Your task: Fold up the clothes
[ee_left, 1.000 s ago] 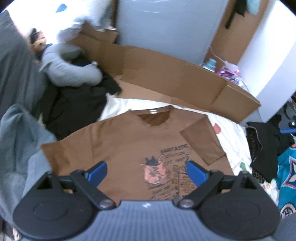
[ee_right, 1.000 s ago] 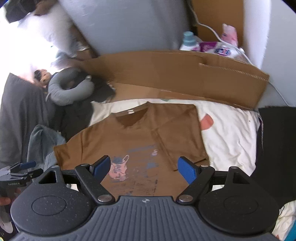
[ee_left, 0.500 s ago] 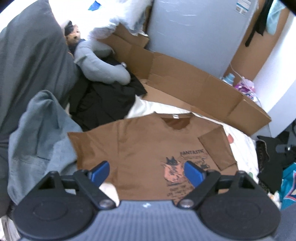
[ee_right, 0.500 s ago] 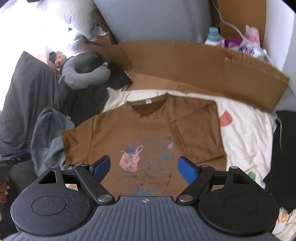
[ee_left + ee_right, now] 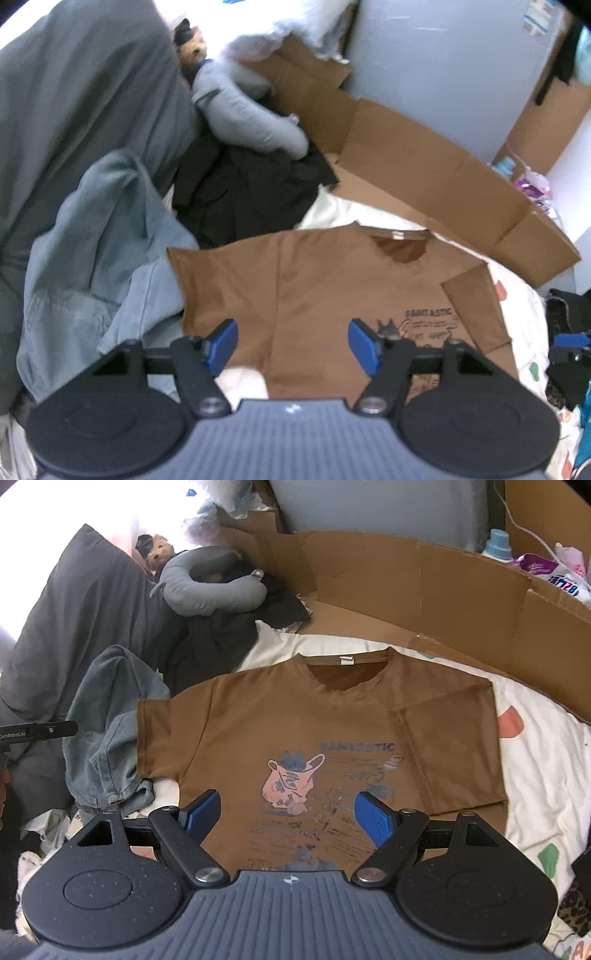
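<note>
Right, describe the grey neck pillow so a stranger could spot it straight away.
Start at the long brown cardboard wall behind the white bed sheet where the brown printed T-shirt lies. Follow the cardboard to its left end: the grey U-shaped neck pillow sits there on black clothes. Unlike the flat fabrics around it, it is plump and curved like a horseshoe.

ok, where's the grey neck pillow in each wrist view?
Left wrist: neck pillow upper left of centre, blurred, above the black clothes.
Right wrist: neck pillow upper left, curled beside the stuffed toy.
Shared landmark: the brown T-shirt's collar label.
</note>
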Available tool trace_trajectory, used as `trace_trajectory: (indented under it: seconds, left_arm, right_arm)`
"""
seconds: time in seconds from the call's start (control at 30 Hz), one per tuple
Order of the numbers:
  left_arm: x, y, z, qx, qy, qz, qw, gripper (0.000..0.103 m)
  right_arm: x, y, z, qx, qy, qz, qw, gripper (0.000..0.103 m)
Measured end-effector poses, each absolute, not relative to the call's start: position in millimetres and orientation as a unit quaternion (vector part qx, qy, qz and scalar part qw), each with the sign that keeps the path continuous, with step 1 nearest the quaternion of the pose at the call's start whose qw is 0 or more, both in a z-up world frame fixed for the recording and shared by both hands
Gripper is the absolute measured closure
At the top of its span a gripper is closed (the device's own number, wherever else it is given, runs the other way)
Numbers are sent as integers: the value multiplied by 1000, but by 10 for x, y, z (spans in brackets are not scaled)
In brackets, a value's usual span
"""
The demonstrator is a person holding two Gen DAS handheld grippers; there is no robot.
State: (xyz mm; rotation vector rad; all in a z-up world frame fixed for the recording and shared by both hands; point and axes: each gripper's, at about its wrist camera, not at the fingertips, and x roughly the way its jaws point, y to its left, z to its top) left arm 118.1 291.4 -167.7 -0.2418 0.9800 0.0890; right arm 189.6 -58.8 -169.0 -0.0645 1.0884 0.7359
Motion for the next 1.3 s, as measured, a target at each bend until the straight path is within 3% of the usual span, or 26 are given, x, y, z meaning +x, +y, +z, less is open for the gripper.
trace_trajectory:
  seconds: [0.2,0.53,0.6,1.3]
  left_arm:
    - [1156,3118,-2026,-139,478,64,865,47]
    - [1124,3377,-2678,-164,484,90,855,56]
    - [1120,3400,-2799,-171,484,97,853,62]
    - [1173,3609,-3659,-198,465,186,843,63]
  right_arm:
    - [1878,-449,-2023,-26,503,356,787,19]
    - [1763,-225,-2537,-30,494,375,784,22]
    - [1746,-202,-2649,-33,498,374,782,23]
    - [1614,-123,-3213,-63,530,362,764,24]
